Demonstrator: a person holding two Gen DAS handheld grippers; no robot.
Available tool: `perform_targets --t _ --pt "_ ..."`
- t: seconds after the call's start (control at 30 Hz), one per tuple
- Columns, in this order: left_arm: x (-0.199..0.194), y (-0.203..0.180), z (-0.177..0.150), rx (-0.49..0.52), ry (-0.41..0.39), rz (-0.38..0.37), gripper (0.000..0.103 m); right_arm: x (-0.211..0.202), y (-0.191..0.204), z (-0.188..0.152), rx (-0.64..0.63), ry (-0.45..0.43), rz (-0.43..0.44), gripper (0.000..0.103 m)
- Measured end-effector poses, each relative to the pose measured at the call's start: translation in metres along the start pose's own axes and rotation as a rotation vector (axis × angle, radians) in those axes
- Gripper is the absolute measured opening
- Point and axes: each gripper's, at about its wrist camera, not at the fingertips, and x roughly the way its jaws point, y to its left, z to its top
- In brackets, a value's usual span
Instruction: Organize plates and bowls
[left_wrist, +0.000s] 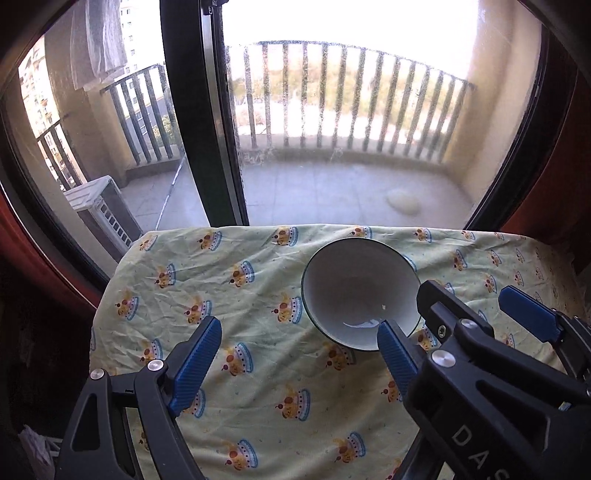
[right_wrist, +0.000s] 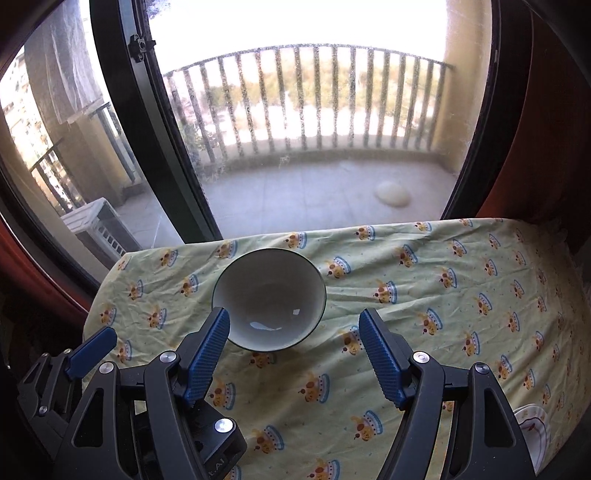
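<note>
Bowl (right_wrist: 269, 300): round, glossy white inside, dark rim; upright on the desk's far half, near the window edge.
Desk (right_wrist: 424, 332): wrinkled pale-yellow cloth, crown print.
Left hand-held gripper (left_wrist: 299, 356): released, ribbed blue pads wide apart; right pad overlaps the bowl's near rim.
Right hand-held gripper (right_wrist: 293, 356): released, beside the bowl.
Plate (right_wrist: 532, 430): white, at the right edge, partly hidden.
Window (right_wrist: 314, 129): dusty glass just behind the desk.

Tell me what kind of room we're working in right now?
Likely an apartment room by a balcony: a cloth-covered table holding a bowl stands against a sliding glass door, with balcony railing and buildings outside.
</note>
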Motion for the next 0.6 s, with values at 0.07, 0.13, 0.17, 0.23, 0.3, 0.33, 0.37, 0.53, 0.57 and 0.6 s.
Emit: perform_targets --t 0.07,0.13,0.17,0.23,0.3,0.33,0.37,0.53,0.57,0.6 --pt "0.011 -0.001 0.003 -0.006 -0.002 0.039 0.088 0.014 0.0 0.004 -0.001 0.004 -0.011 0.076" --pt "0.024 -0.001 0.007 -0.011 -0.002 0.059 0.088 0.027 -0.001 0.007 -0.004 0.0 -0.031 0.076" --pt "0.031 -0.001 0.009 -0.013 0.001 0.058 0.088 0.033 -0.002 0.009 -0.004 -0.004 -0.039 0.076" --pt "0.044 0.001 0.014 -0.02 0.008 0.059 0.086 0.044 -0.003 0.011 0.002 -0.01 -0.044 0.074" --pt "0.057 0.002 0.017 -0.028 0.015 0.06 0.084 0.057 -0.005 0.014 0.007 -0.001 -0.048 0.069" --pt "0.064 0.002 0.018 -0.033 0.02 0.057 0.081 0.063 -0.005 0.015 0.009 0.004 -0.047 0.067" --pt "0.07 0.003 0.019 -0.037 0.026 0.054 0.079 0.07 -0.005 0.016 0.01 0.009 -0.047 0.066" --pt "0.099 0.007 0.019 -0.05 0.065 0.053 0.063 0.105 -0.004 0.018 0.022 0.049 -0.038 0.058" --pt "0.103 0.007 0.018 -0.05 0.07 0.05 0.061 0.112 -0.004 0.017 0.024 0.063 -0.036 0.056" --pt "0.106 0.006 0.018 -0.05 0.073 0.042 0.056 0.117 -0.004 0.017 0.026 0.071 -0.033 0.054"
